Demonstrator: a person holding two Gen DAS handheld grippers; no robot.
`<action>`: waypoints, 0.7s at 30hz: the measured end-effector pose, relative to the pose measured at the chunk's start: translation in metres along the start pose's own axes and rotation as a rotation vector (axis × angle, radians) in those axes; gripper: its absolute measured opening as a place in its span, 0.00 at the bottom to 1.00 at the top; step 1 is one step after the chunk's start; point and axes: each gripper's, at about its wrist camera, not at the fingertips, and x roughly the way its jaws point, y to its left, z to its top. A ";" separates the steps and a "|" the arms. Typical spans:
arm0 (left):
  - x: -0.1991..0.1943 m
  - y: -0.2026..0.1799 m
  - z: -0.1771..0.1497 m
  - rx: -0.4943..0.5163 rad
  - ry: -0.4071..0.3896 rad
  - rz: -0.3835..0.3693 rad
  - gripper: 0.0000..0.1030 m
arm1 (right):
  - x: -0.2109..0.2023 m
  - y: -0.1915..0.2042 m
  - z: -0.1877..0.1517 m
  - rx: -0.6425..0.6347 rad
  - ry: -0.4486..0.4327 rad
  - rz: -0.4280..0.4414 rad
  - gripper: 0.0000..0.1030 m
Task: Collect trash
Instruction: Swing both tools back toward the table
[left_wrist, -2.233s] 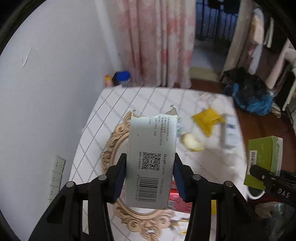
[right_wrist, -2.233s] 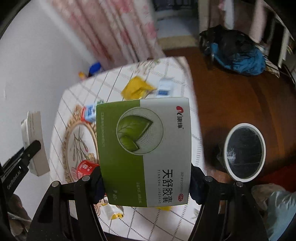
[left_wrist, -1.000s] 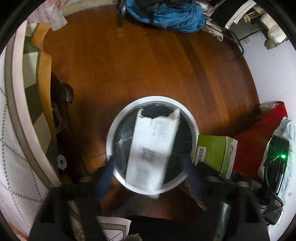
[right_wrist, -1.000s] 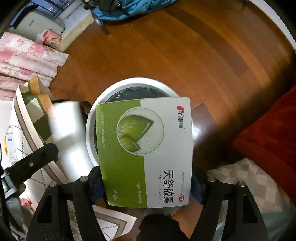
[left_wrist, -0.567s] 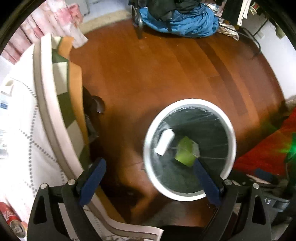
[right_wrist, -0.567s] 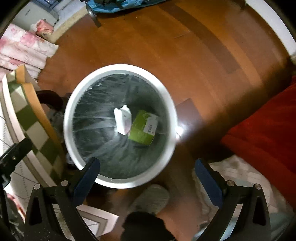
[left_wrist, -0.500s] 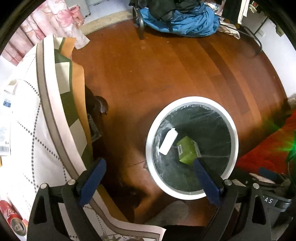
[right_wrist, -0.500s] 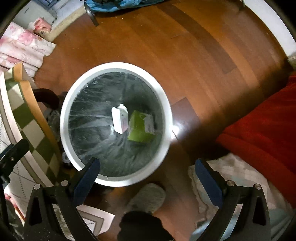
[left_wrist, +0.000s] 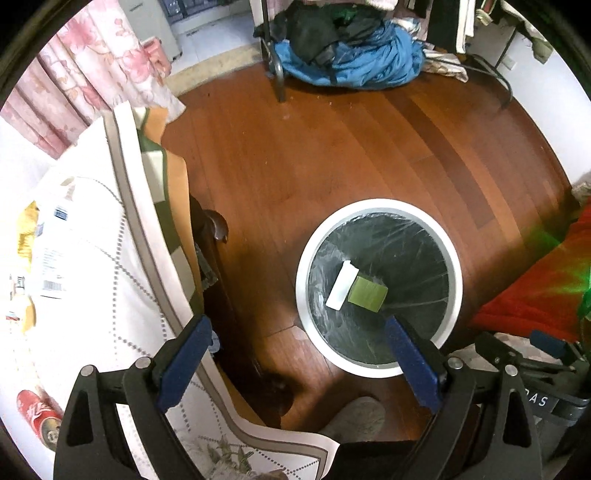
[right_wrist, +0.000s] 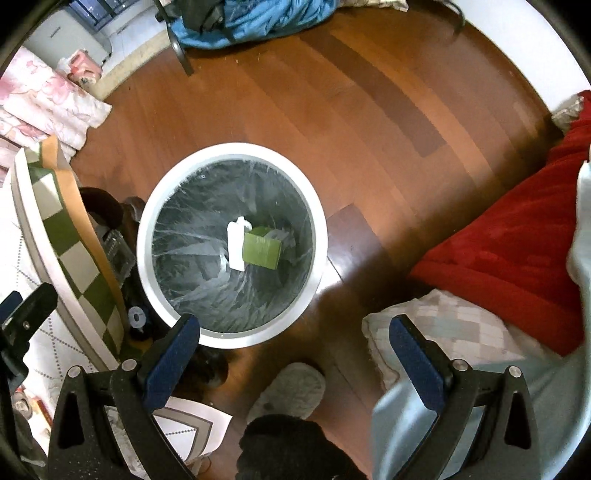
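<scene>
Both boxes lay in bin (right_wrist: 317, 236); left tongs (left_wrist: 299, 363) and right tongs (right_wrist: 295, 363) gaped wide, empty. Next: table (left_wrist: 92, 295) litter.

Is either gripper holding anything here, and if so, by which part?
Nothing is held. The left gripper and right gripper are open; both boxes lie in the bin.

Warm indoor light glares off the wooden floor (right_wrist: 369, 122); fisheye edges curve and darken, with green flare at right.
</scene>
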 end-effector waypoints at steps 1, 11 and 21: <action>-0.005 0.000 -0.001 0.002 -0.008 0.000 0.94 | -0.009 0.001 -0.002 0.001 -0.011 0.000 1.00; -0.078 0.009 -0.022 0.010 -0.119 -0.022 0.94 | -0.096 0.002 -0.034 0.021 -0.138 0.006 1.00; -0.177 0.075 -0.055 -0.084 -0.283 -0.055 0.94 | -0.203 0.048 -0.087 -0.009 -0.302 0.137 1.00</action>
